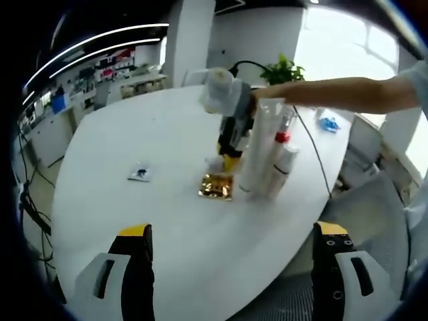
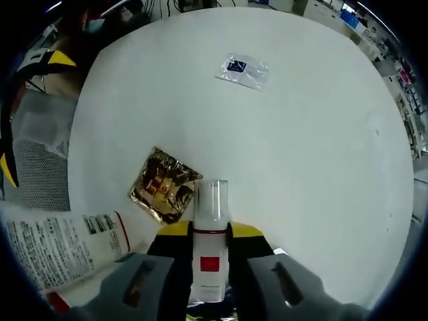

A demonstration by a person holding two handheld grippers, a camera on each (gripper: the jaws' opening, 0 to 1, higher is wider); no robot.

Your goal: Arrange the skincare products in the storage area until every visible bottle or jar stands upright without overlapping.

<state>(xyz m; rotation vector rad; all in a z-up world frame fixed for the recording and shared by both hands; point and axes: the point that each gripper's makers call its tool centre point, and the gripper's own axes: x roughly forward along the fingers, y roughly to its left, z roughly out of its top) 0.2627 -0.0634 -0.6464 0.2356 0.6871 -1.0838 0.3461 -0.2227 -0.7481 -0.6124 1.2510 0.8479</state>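
Observation:
My right gripper (image 2: 210,233) is shut on a small white bottle (image 2: 210,264) with a clear cap and a red square label, held just over the white table (image 2: 301,167). In the left gripper view, the right gripper (image 1: 231,159) hangs downward from a person's arm, with the small bottle (image 1: 215,164) at its tips. Beside it stand a tall white tube (image 1: 259,144), a red-capped bottle (image 1: 282,137) and a white bottle with a red band (image 1: 283,170). The printed tube (image 2: 60,247) sits at the lower left of the right gripper view. My left gripper (image 1: 234,234) is open over the near table edge.
A gold foil sachet (image 1: 216,186) (image 2: 164,184) lies flat next to the held bottle. A small clear packet (image 1: 140,174) (image 2: 244,70) lies further out on the table. A blue item (image 1: 329,122) and a cable lie toward the far edge. A grey chair (image 1: 374,207) stands at the right.

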